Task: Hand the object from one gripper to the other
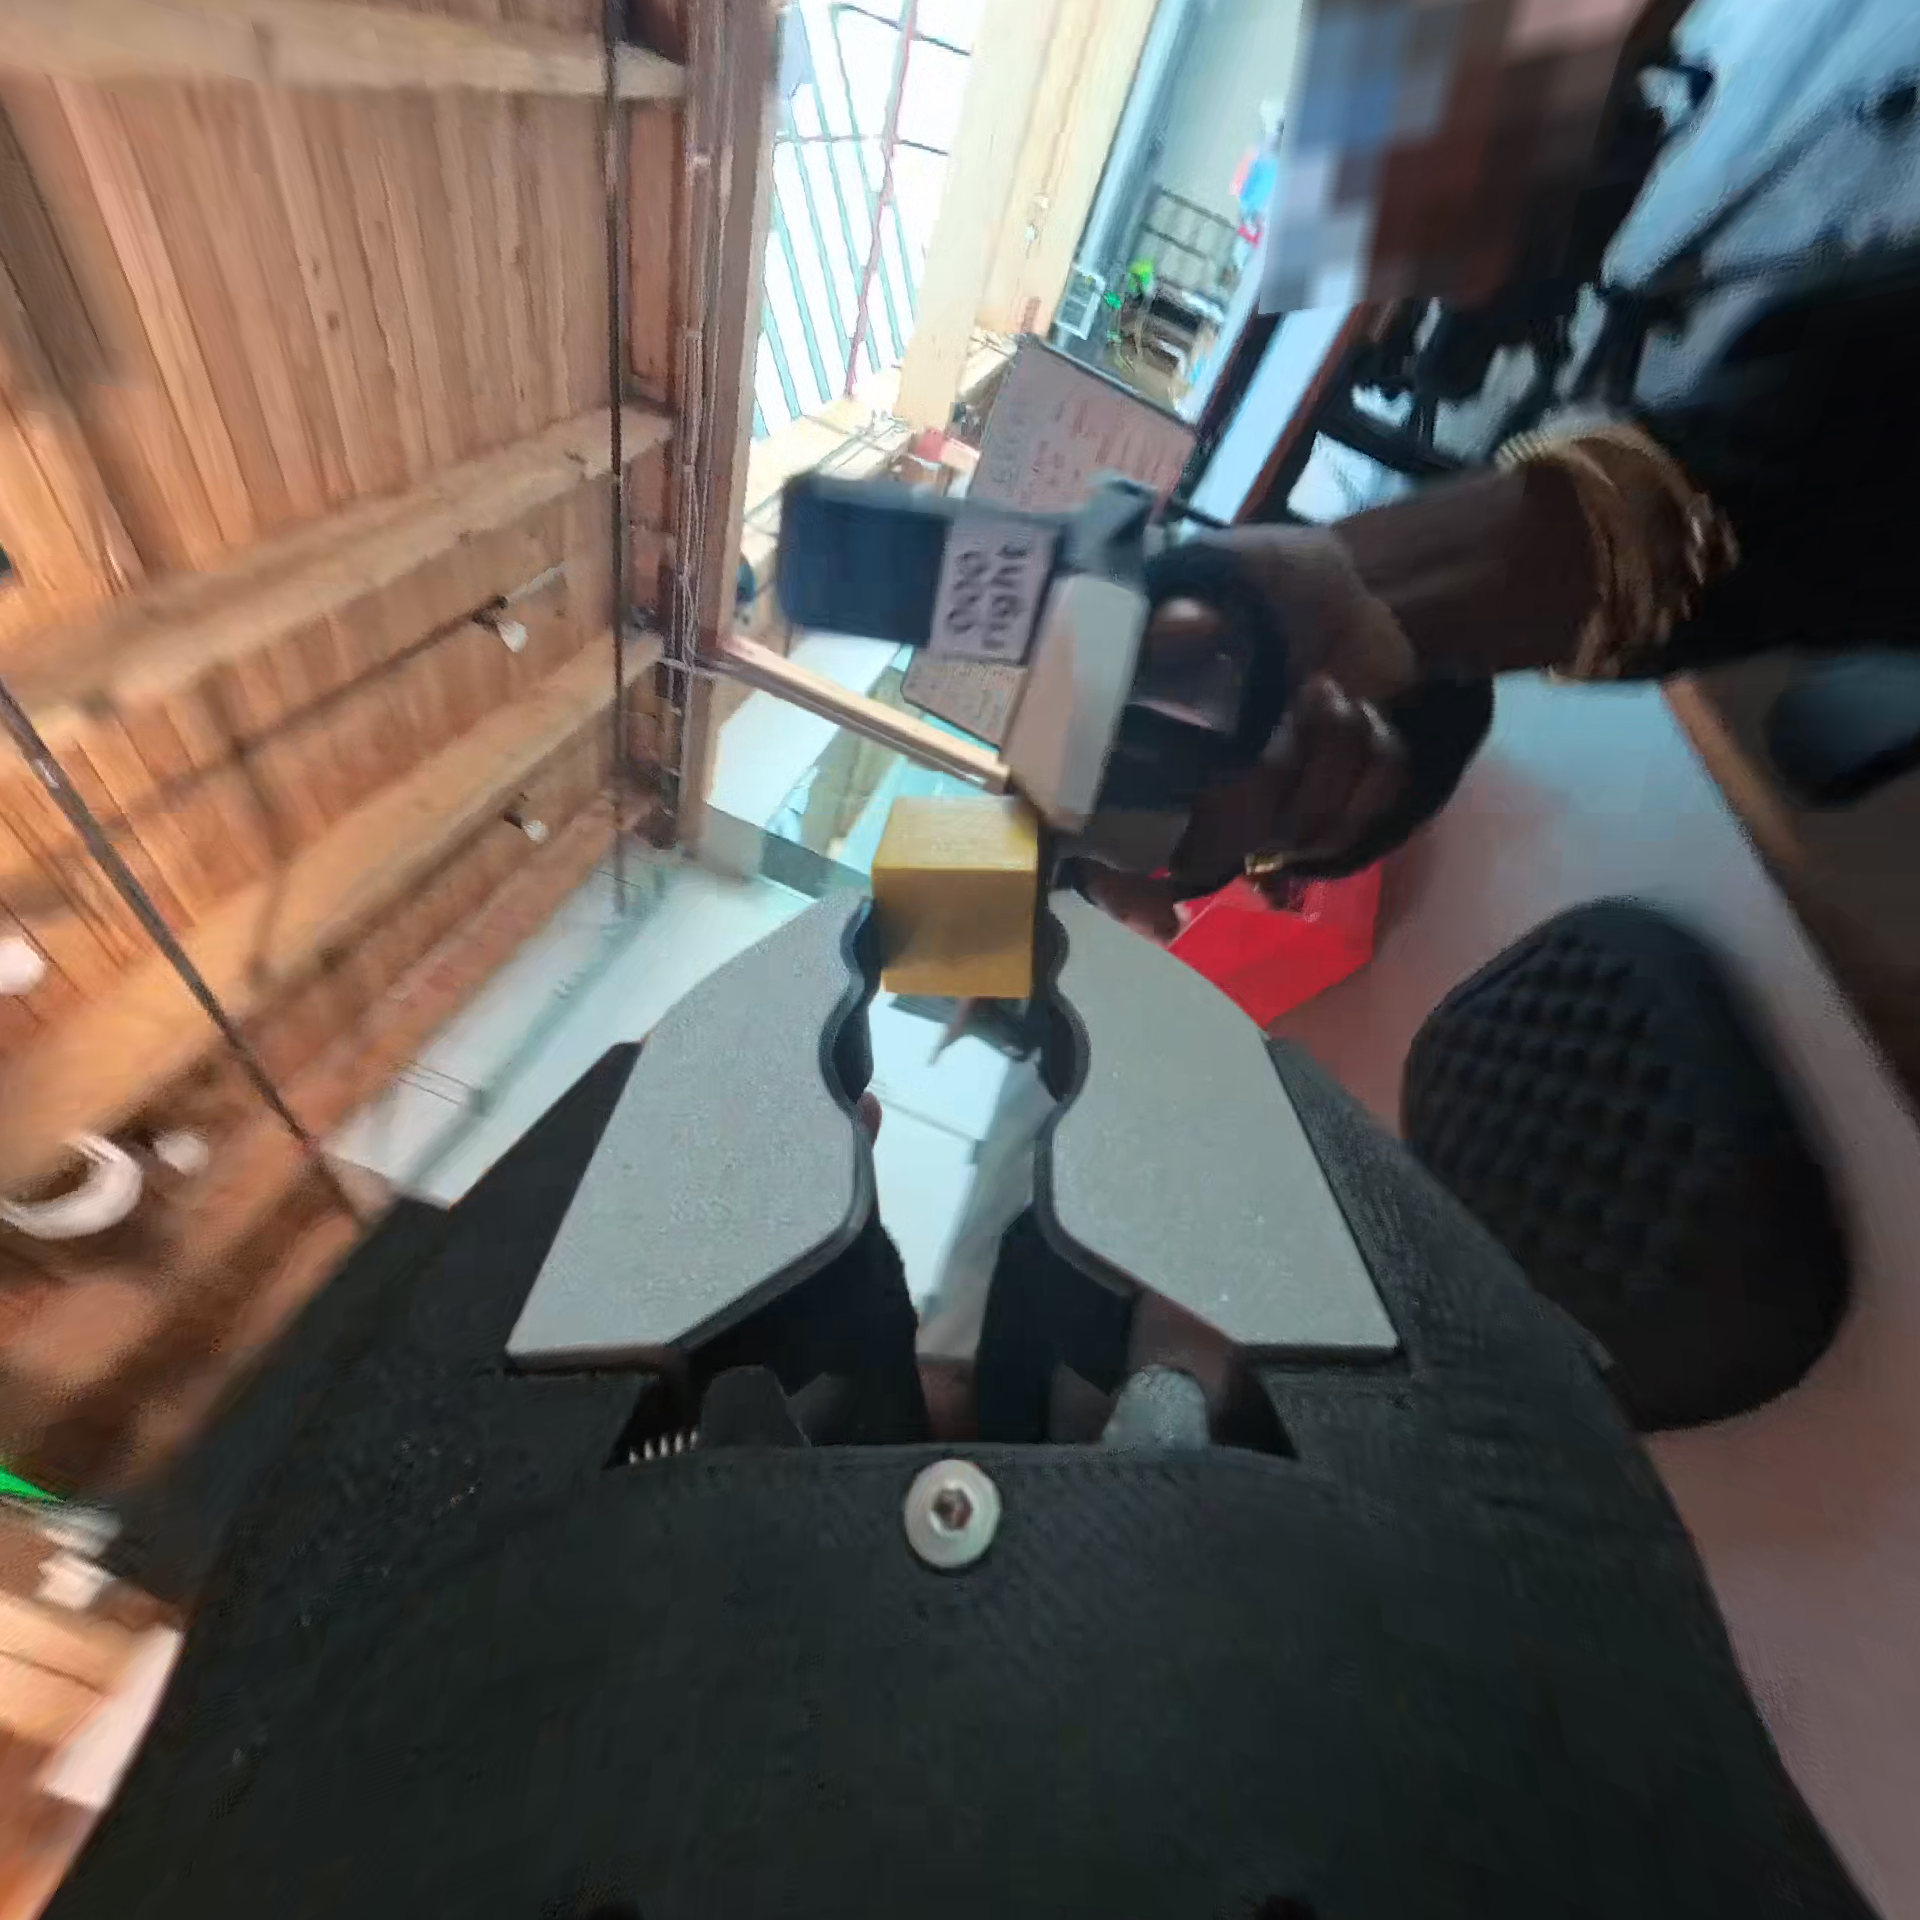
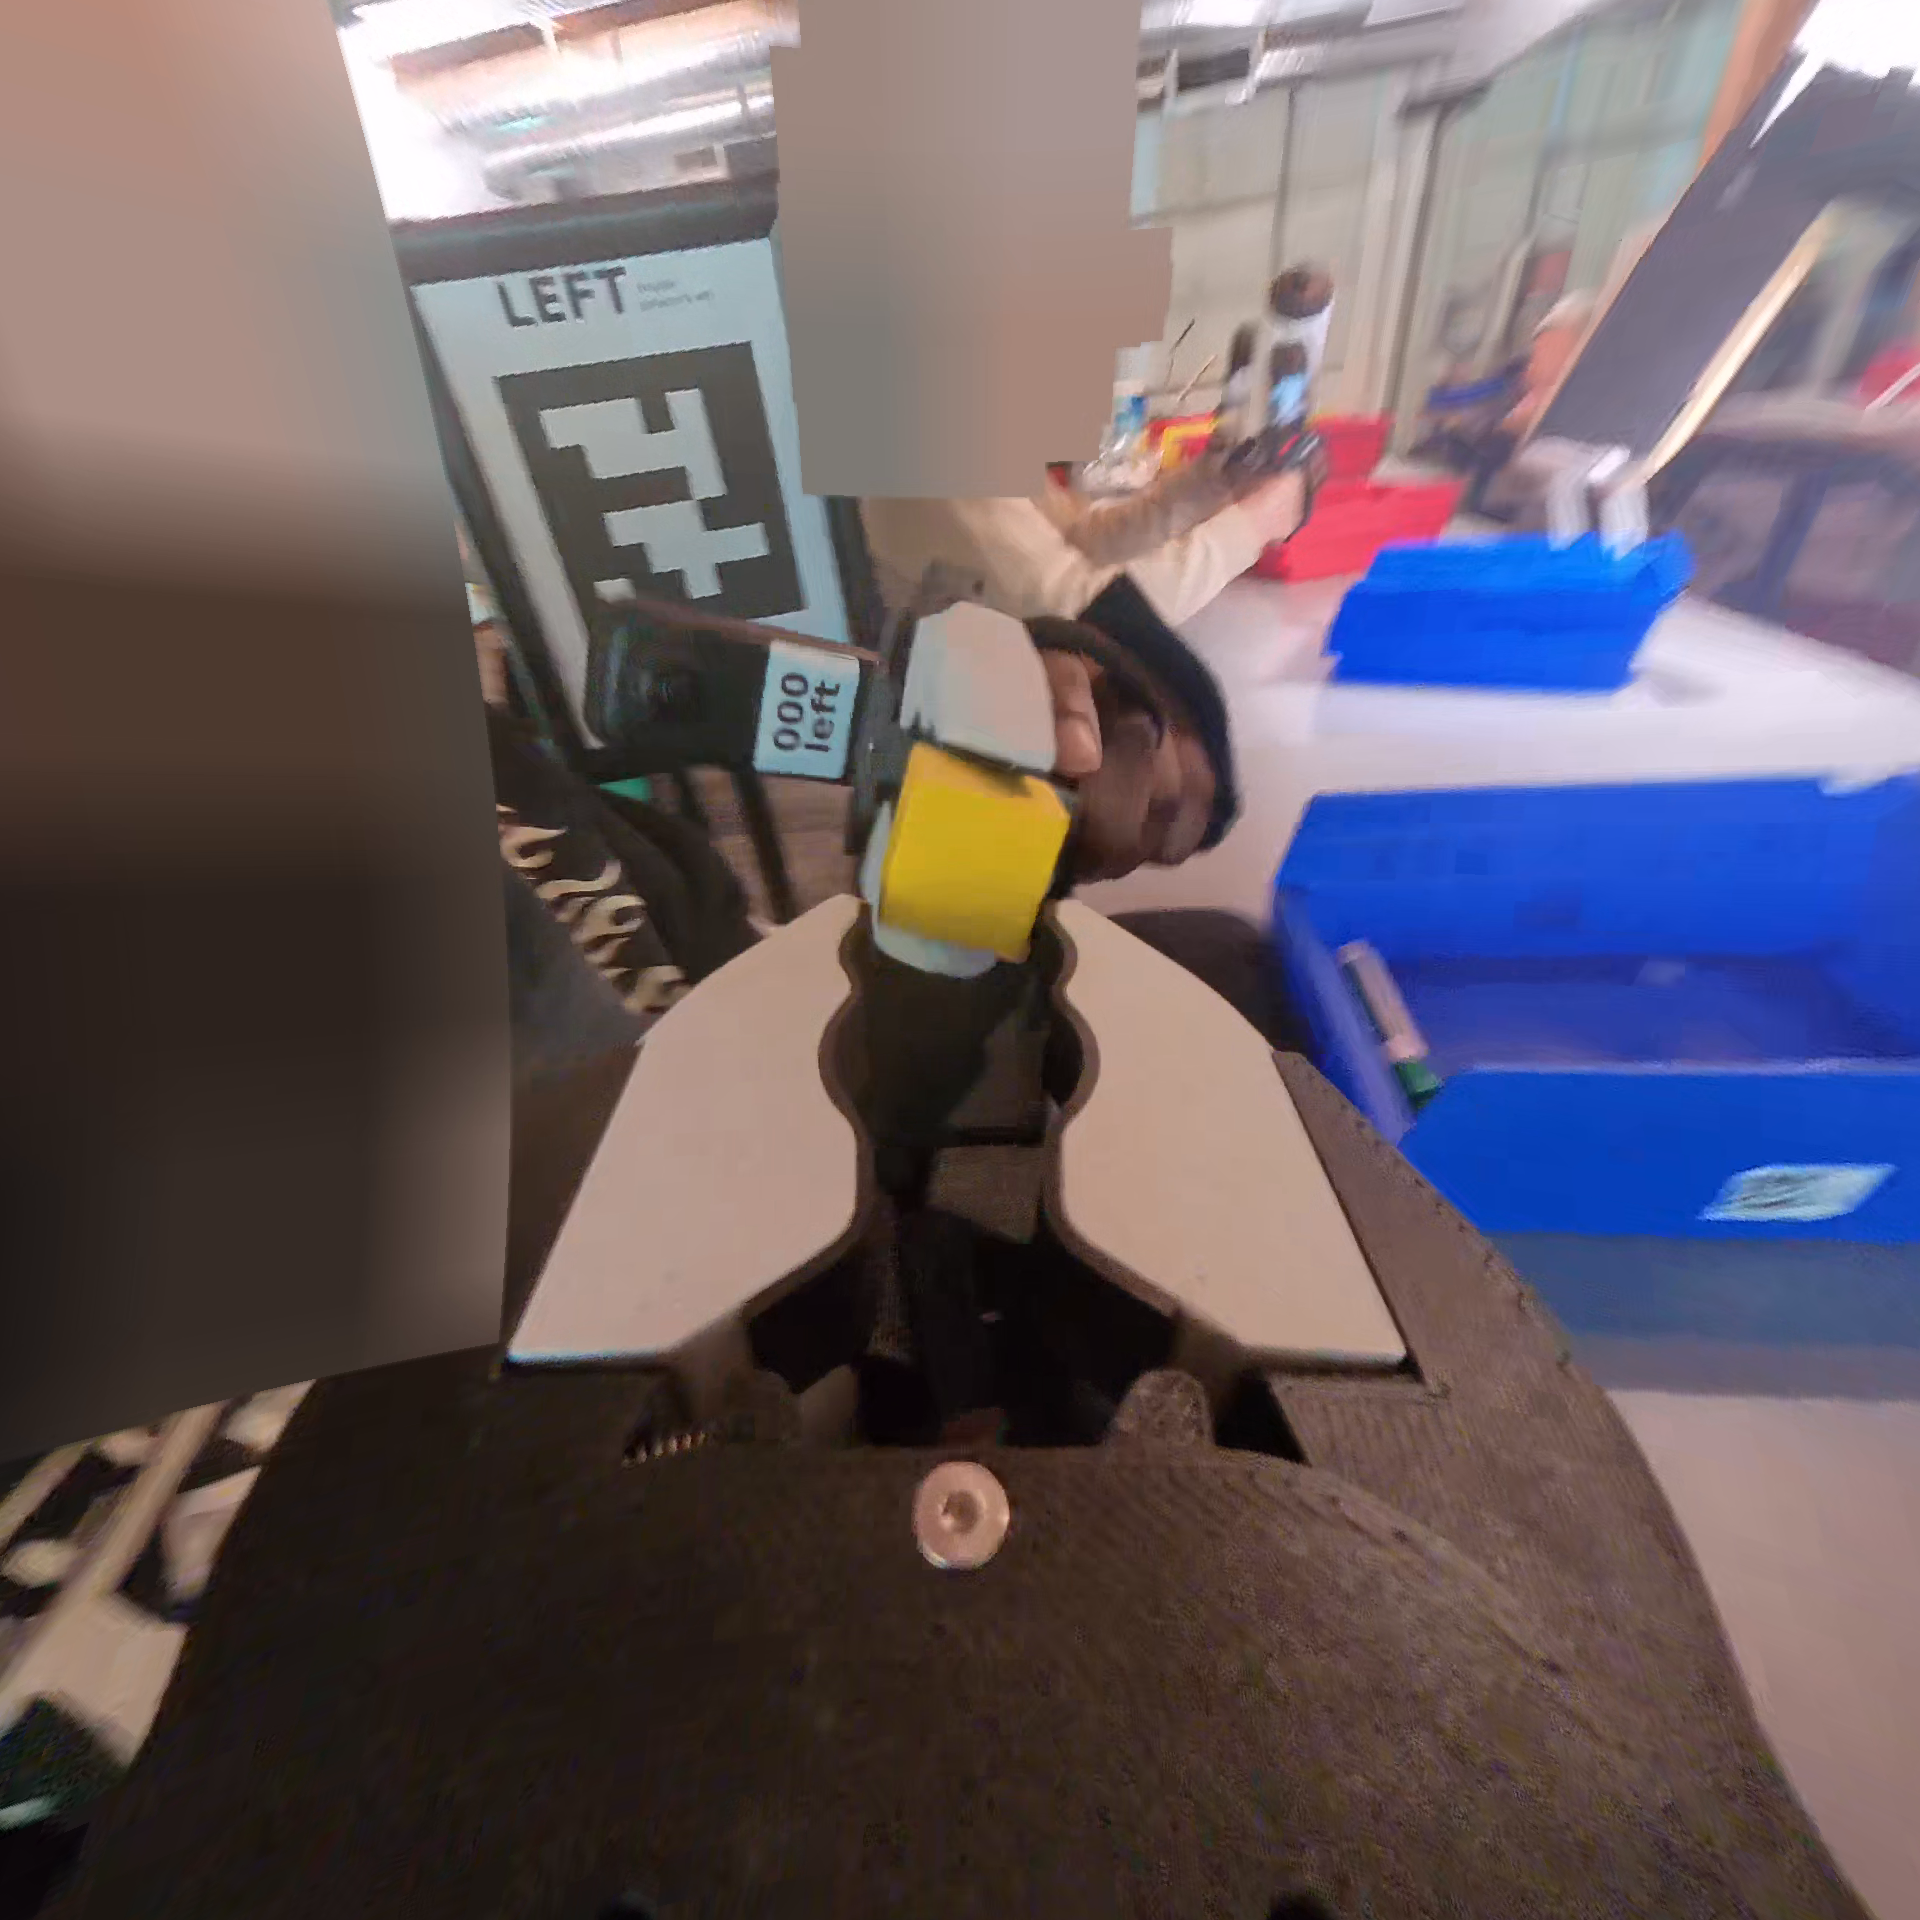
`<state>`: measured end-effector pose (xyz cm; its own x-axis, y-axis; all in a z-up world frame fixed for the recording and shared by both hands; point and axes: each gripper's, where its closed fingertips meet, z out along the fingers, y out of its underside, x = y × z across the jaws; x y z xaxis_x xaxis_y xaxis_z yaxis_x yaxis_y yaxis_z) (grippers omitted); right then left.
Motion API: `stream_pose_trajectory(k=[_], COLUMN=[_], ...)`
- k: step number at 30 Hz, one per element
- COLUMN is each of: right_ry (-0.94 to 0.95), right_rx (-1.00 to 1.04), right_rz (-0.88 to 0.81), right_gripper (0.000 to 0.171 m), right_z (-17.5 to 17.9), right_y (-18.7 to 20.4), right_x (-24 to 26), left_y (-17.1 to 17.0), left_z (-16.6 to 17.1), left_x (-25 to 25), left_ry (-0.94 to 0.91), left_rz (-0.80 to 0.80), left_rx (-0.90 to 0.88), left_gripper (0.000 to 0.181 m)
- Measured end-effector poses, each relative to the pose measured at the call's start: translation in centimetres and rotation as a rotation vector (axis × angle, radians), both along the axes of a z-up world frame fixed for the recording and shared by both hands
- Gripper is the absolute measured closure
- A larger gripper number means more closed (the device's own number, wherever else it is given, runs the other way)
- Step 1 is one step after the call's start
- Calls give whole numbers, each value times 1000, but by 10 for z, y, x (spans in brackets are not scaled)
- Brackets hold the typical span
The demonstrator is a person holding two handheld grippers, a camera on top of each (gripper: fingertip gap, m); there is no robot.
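A yellow cube (image 1: 956, 914) sits between the fingertips of my left gripper (image 1: 956, 935), which is shut on its left and right faces. My right gripper (image 1: 1039, 821), held by a hand, comes in from the upper right and its grey finger (image 1: 1075, 707) touches the cube's top right corner. In the right wrist view the cube (image 2: 977, 883) sits between the tips of my right gripper (image 2: 951, 925), whose jaws stand about a cube's width apart. The left gripper (image 2: 961, 857) clamps the cube from above and below on its far side.
Blue bins (image 2: 1621, 1143) (image 2: 1507, 613) stand on the right and red bins (image 2: 1371, 509) farther back. A board with a black-and-white marker (image 2: 644, 457) stands behind. A black dimpled pad (image 1: 1600, 1164), a red item (image 1: 1278, 945) and a wooden wall (image 1: 312, 416) are nearby. My left and right fingertips are right by each other.
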<state>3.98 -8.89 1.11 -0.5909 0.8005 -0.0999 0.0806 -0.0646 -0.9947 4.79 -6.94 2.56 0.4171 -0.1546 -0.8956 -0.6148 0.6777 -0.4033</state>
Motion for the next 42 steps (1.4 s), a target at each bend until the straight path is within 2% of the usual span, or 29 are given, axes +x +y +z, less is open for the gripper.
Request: stream_pose_trajectory(k=[1, 3, 5, 8, 10, 14, 17, 19, 21, 23, 26, 28, 30, 34, 36, 38, 40, 42], right_ry=[86, 297, 469, 681, 728, 706, 693, 649, 608, 497, 194, 45, -40, -94, -73, 16, 183, 361], right_rx=[80, 293, 522, 978, 1152, 1303, 1323, 1208, 1001, 706, 255, 88, -1, -73, -42, 19, 175, 433], right_rz=[-60, -180, -291, -455, -479, -512, -523, -500, -489, -448, -282, -182, -105, -59, -58, -78, -142, -232], right_gripper=[135, 127, 127, 132, 132, 132, 142, 142, 142, 142, 142, 142, 142, 142, 143, 139, 132, 128], right_z=[6, 17, 25, 21, 14, 3, 1, 4, 14, 23, 15, 4, -4, -8, -7, 1, 12, 16], right_y=[5, 12, 12, 6, -2, -3, -1, 0, 2, 8, 12, 11, 8, 6, 6, 7, 10, 11], right_x=[0, 7, 13, 16, 13, 0, -4, -3, -1, -1, -6, -7, -9, -10, -8, -5, 1, 9], left_y=[2, 3, 0, -12, -13, -20, -21, -21, -13, -5, -7, -3, 3, 8, 8, 7, 6, 4], left_z=[5, 8, 7, -7, -13, -23, -23, -18, -8, 3, 9, 3, -4, -15, -14, -6, 0, 0], left_x=[-6, -12, -10, 0, 3, 12, 15, 13, 6, -6, -12, -11, -7, 1, 2, -2, -8, -10], left_ry=[-86, -239, -383, -464, -493, -461, -456, -438, -437, -374, -152, 5, 121, 196, 151, 28, -110, -244], left_rz=[-19, -107, -243, -459, -530, -609, -618, -614, -544, -397, -178, -31, 55, 81, 56, 12, -52, -153], left_rx=[-75, -281, -530, -920, -1061, -1183, -1178, -1085, -838, -484, -46, 103, 171, 175, 113, 14, -143, -375], left_gripper=[154, 154, 154, 154, 154, 154, 154, 150, 137, 127, 126, 126, 126, 151, 153, 153, 153, 153])
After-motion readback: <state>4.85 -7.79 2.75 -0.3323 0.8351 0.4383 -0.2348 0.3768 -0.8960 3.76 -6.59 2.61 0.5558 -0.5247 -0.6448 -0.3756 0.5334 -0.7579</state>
